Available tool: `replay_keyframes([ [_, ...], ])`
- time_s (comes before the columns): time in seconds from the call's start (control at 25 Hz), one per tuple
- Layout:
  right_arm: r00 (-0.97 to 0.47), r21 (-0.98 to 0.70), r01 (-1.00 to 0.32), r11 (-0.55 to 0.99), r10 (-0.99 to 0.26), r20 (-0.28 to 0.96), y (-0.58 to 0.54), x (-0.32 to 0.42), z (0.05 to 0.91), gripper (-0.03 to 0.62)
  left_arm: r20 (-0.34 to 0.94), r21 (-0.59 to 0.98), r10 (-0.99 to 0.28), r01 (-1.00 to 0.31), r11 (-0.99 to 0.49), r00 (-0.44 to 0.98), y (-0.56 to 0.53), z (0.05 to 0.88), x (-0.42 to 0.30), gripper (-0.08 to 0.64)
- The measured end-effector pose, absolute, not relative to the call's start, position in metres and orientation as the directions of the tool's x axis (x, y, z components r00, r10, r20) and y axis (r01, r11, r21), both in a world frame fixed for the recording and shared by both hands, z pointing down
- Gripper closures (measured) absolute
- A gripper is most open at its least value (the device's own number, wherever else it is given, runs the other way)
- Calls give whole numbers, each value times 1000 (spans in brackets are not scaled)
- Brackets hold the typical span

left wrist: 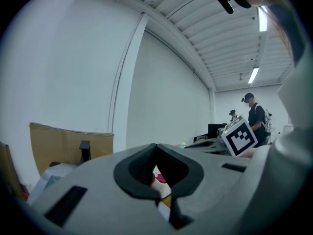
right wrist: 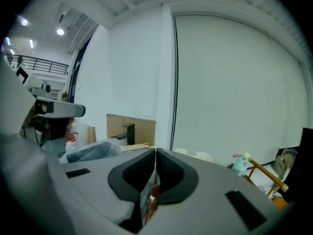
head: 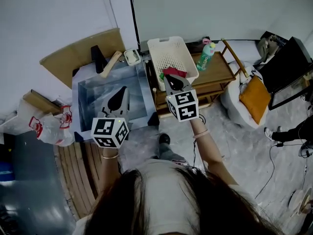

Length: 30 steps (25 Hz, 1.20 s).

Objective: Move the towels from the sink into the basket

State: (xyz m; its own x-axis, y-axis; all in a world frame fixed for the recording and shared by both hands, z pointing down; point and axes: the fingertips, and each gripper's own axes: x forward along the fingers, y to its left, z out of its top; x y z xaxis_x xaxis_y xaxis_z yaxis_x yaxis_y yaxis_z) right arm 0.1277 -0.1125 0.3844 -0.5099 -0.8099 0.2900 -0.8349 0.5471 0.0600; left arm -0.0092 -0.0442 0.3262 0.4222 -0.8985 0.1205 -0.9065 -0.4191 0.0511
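A white perforated basket (head: 182,48) stands on a wooden rack to the right of the steel sink (head: 88,99). Inside the basket's near end lies a red towel (head: 174,72) with a bit of green cloth (head: 162,76) beside it. My right gripper (head: 172,78) hovers over the basket's near rim, just above the red towel, jaws shut with nothing between them (right wrist: 155,152). My left gripper (head: 121,90) hangs over the sink basin, also shut and empty (left wrist: 156,147). The sink's basin shows only bare metal around the gripper.
A black faucet (head: 96,53), a wooden handle (head: 111,63) and a small white dish (head: 132,57) sit at the sink's back. A green bottle (head: 207,55) stands on the rack (head: 220,72). An orange cushion (head: 254,94) is at right, a plastic bag (head: 49,126) at left.
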Motion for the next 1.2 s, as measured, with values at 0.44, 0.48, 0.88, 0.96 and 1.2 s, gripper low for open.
replay_keyframes([
  [0.44, -526, 88, -830, 550, -826, 204, -47, 113, 343, 565, 98, 22, -914, -919, -393, 393, 3, 312, -31, 555],
  [0.48, -527, 91, -830, 551, -827, 198, -42, 112, 340, 566, 95, 18, -916, -920, -390, 390, 7, 311, -33, 555],
  [0.88, -539, 107, -822, 559, -826, 167, -1, 104, 328, 566, 73, 4, -925, -928, -373, 372, 41, 305, -45, 555],
  [0.96, -543, 112, -819, 563, -823, 165, 5, 101, 327, 566, 72, 6, -926, -929, -370, 369, 45, 305, -46, 555],
  [1.2, -540, 129, -818, 561, -825, 166, 17, 101, 326, 566, 71, 6, -927, -929, -370, 369, 57, 306, -48, 555],
])
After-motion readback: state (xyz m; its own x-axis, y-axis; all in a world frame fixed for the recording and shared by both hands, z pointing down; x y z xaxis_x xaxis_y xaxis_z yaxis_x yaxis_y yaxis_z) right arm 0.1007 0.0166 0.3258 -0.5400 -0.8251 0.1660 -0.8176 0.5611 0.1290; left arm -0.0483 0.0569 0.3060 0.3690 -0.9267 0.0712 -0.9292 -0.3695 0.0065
